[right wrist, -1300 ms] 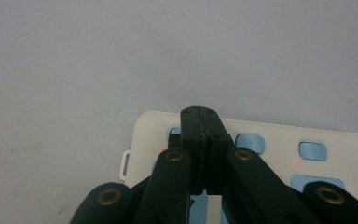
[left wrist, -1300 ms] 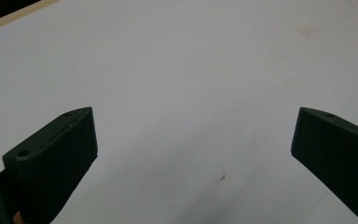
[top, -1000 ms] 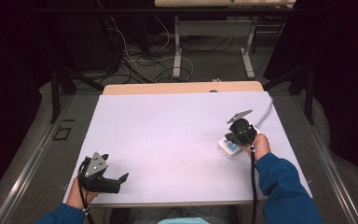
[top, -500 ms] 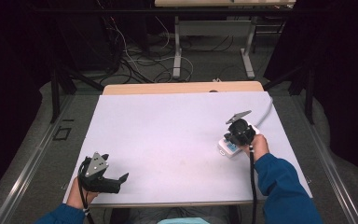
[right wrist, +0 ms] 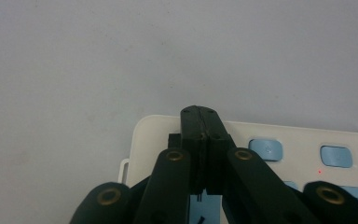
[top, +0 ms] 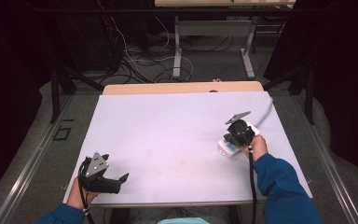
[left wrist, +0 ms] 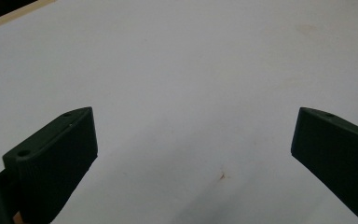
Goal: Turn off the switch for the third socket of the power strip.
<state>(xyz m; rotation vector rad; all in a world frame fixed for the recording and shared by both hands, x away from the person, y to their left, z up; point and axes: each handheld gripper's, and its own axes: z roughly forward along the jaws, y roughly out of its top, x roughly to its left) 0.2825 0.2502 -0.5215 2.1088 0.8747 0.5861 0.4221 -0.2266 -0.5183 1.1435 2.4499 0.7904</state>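
My left gripper (top: 121, 183) rests low over the near left of the white table (top: 177, 126), held in a hand. Its jaws stand wide open with nothing between them, and the left gripper view shows bare tabletop under my left gripper (left wrist: 193, 116). My right gripper (top: 231, 140) is at the right side of the table, pointed down at a small white device (top: 227, 149). In the right gripper view my right gripper (right wrist: 199, 113) has its jaws pressed shut with nothing between them, the tips over the white device (right wrist: 289, 136) near its blue buttons (right wrist: 265, 149). Whether the tips touch it I cannot tell.
A grey cable (top: 265, 112) runs from the white device toward the table's far right corner. A wooden strip (top: 182, 87) borders the table's far edge. Beyond it are desk legs and loose cables on the floor (top: 135, 65). Dark curtains flank both sides.
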